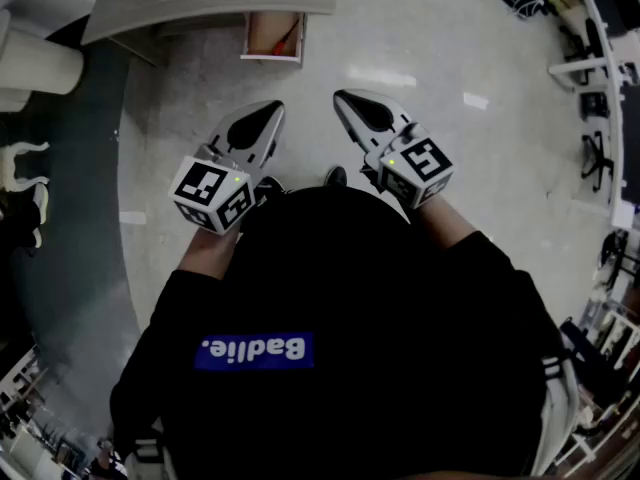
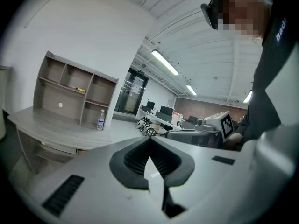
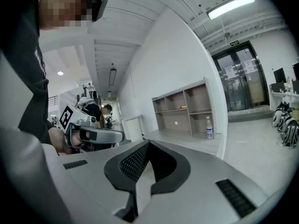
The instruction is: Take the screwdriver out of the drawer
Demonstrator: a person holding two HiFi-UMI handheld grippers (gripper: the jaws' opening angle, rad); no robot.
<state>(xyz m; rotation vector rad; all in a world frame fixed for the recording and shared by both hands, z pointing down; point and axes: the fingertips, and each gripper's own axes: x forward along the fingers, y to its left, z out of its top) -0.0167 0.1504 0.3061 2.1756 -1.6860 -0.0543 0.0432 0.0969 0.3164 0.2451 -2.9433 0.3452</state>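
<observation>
Looking along grey plastic right gripper [image 3: 149,143]: jaws closed tip to tip, nothing between. At left: grey left gripper [image 3: 119,136] with black-and-white marker cube. Ahead: grey wooden open shelf unit [image 3: 187,107] on grey desk [image 3: 180,135], clear plastic water bottle [image 3: 210,127] at its right end.

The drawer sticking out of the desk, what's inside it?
The drawer is open, and one thin orange-red thing lies slantwise in it. It is too small to name for sure. The drawer's back part is hidden under the desk top.
</observation>
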